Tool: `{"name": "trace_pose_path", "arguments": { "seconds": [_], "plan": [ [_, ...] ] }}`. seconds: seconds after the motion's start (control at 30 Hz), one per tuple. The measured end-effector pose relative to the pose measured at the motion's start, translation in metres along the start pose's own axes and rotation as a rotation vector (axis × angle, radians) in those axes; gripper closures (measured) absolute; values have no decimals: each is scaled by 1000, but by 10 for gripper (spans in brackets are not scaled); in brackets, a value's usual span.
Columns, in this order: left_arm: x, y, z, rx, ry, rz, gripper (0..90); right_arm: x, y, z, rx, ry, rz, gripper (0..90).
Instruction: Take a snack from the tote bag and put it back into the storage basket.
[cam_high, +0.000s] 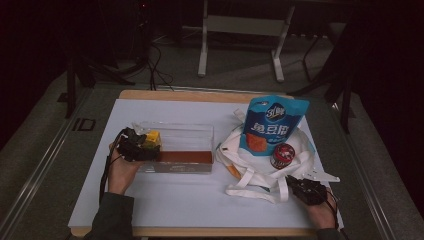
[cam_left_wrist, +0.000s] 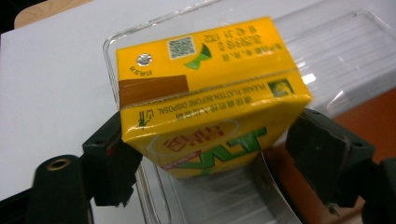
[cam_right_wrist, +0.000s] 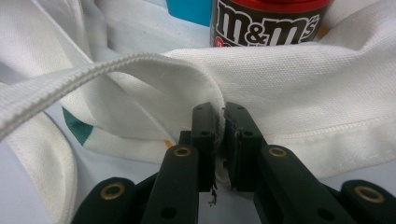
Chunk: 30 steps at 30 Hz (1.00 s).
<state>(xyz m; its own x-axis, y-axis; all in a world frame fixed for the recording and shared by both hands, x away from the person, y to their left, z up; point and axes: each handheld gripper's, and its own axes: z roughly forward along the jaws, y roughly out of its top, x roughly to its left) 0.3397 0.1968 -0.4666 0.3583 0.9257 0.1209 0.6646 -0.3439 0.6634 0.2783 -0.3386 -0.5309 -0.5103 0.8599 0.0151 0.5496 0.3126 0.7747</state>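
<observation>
Left gripper (cam_left_wrist: 210, 140) released around the yellow carton (cam_left_wrist: 205, 93); right gripper (cam_right_wrist: 220, 116) close-up shows it clenched on white bag (cam_right_wrist: 303, 88) fabric.

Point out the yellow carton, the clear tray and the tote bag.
yellow carton (cam_left_wrist: 205, 93), left gripper view, top panel.
clear tray (cam_high: 200, 131), high view, far right wall.
tote bag (cam_right_wrist: 299, 79), right gripper view, fabric above the hem.
</observation>
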Motion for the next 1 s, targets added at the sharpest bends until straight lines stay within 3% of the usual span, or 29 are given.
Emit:
{"name": "trace_pose_path", "arguments": {
  "seconds": [0.2, 0.4, 0.5, 0.8, 1.0],
  "plan": [
    [2, -2, -2, -18, -15, -20, 189, 0, 0, 0, -2, 0, 1, 825],
    [4, 0, 0, -9, -10, -34, 20, 0, 0, 0, -2, 1, -1, 825],
    [3, 0, 0, -24, -16, -25, 18, 0, 0, 0, -2, 1, -1, 824],
    [4, 2, -11, -118, -30, -23, 18, 0, 0, 0, -1, 2, -4, 825],
    [3, 5, -22, -184, -83, -34, 19, -1, 0, 0, -2, 5, -5, 824]
  ]
}}
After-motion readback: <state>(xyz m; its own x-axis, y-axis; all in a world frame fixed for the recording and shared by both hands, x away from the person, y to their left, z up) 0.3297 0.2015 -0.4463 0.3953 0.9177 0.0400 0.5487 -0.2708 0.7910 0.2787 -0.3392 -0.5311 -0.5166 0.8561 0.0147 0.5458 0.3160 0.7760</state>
